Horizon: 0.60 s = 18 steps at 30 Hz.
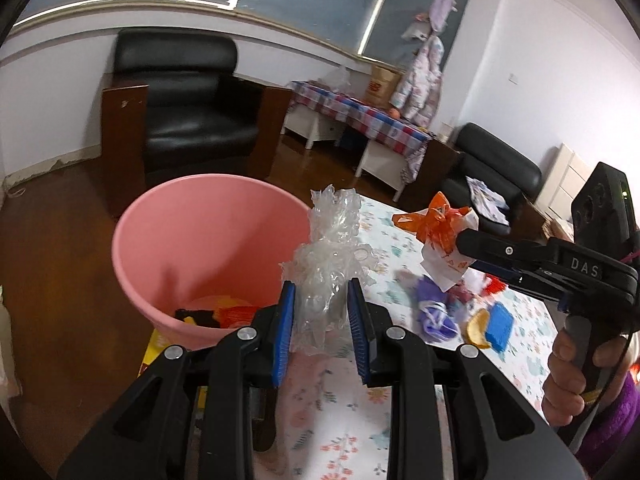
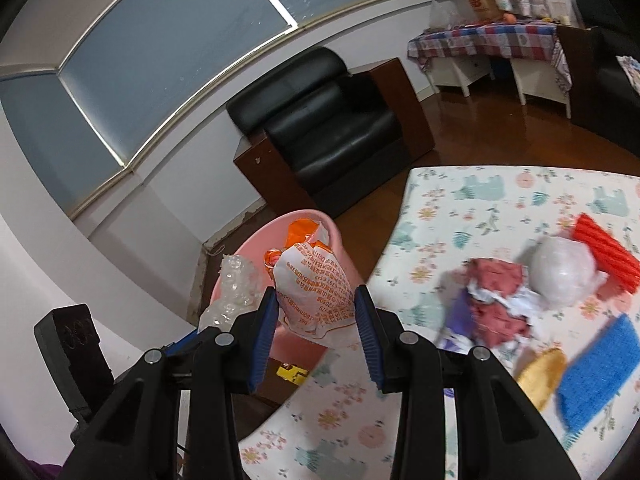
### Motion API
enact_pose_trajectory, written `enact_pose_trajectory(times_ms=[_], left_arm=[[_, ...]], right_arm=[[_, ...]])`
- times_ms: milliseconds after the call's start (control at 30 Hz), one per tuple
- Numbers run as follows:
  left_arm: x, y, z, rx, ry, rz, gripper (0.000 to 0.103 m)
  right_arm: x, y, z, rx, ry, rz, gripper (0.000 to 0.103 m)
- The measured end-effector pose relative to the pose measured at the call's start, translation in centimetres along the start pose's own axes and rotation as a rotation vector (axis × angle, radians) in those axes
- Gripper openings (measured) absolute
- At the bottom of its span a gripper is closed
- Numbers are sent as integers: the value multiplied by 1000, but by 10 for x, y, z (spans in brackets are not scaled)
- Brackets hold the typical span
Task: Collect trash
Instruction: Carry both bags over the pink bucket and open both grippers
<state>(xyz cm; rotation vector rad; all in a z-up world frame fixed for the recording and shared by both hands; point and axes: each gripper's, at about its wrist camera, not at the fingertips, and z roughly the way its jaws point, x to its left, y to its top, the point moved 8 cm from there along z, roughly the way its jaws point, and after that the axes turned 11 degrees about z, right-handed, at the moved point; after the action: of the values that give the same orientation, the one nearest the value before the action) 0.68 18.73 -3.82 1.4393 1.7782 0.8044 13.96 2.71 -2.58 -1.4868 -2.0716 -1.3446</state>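
My left gripper (image 1: pixel 321 296) is shut on a crumpled clear plastic wrap (image 1: pixel 334 264) and holds it above the table edge beside a pink bin (image 1: pixel 168 240). The bin holds some orange and black trash. My right gripper (image 2: pixel 316 300) is shut on a white and orange printed wrapper (image 2: pixel 316 284), held above the table near the bin (image 2: pixel 256 248). In the left wrist view the right gripper (image 1: pixel 460 240) shows with the wrapper (image 1: pixel 444 240). The clear wrap also shows in the right wrist view (image 2: pixel 232 292).
On the floral table (image 2: pixel 480 208) lie a red ridged piece (image 2: pixel 604 256), a white plastic ball (image 2: pixel 564 276), a maroon scrap (image 2: pixel 500 292), a blue sponge (image 2: pixel 600 372), a yellow peel (image 2: pixel 540 376) and purple scrap (image 1: pixel 432 308). A black armchair (image 1: pixel 184 104) stands behind the bin.
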Motion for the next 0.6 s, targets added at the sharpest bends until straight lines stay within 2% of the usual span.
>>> enact_pose_trajectory(times_ms=[300, 600], left_arm=[[29, 1, 3, 8, 68, -46, 26], [54, -3, 12, 40, 114, -88, 26]], right_arm=[[24, -4, 46, 65, 22, -8, 39], [30, -12, 88, 127, 18, -2, 39]])
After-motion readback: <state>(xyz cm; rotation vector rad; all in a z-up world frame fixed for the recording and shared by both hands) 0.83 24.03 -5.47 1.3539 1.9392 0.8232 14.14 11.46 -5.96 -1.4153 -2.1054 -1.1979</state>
